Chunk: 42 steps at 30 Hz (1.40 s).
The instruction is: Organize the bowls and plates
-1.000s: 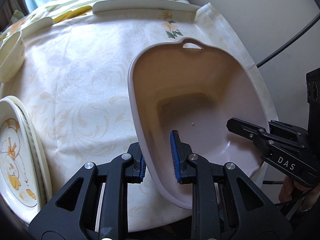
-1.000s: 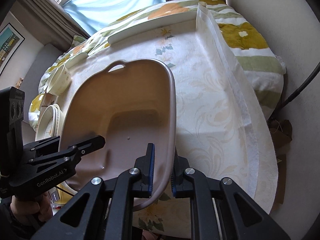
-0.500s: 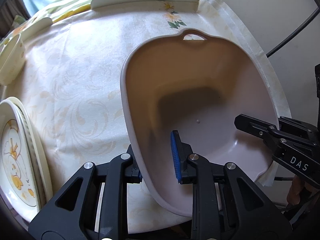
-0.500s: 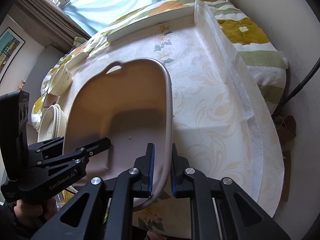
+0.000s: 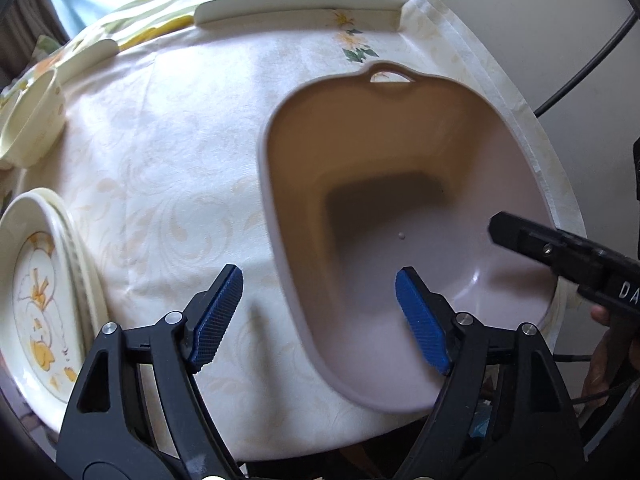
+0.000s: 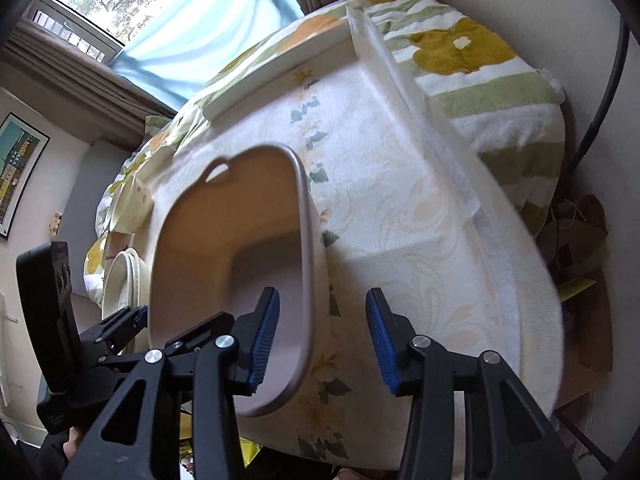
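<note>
I find left claw (image 5: pixel 318 316) and right claw (image 6: pixel 320 334) both released, straddling opposite rims of empty mauve plastic wash basin (image 5: pixel 400 184) at surface's (image 5: pixel 168 168) near right. Stacked floral cream plates (image 5: pixel 36 304) near left, cream bowl (image 5: pixel 32 120) far left: none binned. Judged: sorting not begun.

The stack of plates (image 5: pixel 44 300) was cut off by the left edge. The tub's (image 6: pixel 224 248) rim looked motion-blurred, and the left gripper hid the plates in the right view.

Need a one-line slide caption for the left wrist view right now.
Left hand-held gripper open astride the rim of the empty basin on the tablecloth; plates stacked at left.
</note>
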Tool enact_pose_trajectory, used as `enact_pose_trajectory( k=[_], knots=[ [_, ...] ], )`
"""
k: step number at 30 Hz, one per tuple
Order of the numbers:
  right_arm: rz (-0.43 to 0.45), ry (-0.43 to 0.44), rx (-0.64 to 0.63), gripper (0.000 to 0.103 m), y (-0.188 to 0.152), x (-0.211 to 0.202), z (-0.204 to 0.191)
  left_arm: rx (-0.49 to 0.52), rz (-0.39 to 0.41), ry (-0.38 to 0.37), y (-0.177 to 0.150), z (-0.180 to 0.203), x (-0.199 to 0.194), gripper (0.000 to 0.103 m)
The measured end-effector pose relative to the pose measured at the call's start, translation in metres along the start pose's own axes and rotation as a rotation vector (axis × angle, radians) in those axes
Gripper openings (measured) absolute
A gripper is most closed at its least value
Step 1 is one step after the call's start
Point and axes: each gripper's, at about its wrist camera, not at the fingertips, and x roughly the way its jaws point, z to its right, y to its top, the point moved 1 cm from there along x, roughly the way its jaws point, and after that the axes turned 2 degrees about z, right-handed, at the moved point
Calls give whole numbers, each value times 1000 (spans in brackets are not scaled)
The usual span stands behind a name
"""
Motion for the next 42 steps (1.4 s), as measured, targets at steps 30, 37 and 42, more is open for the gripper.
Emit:
enact_pose_trajectory(
  k=[30, 37, 42],
  knots=[
    [95, 79, -444, 102, 79, -4, -263, -390, 339, 229, 14, -262, -212, 103],
    [-25, 49, -358, 101, 102, 88, -298, -428, 241, 96, 50, -334, -151, 102],
    [-121, 30, -294, 73, 109, 154, -312, -425, 130, -2, 74, -364, -82, 70]
  ],
)
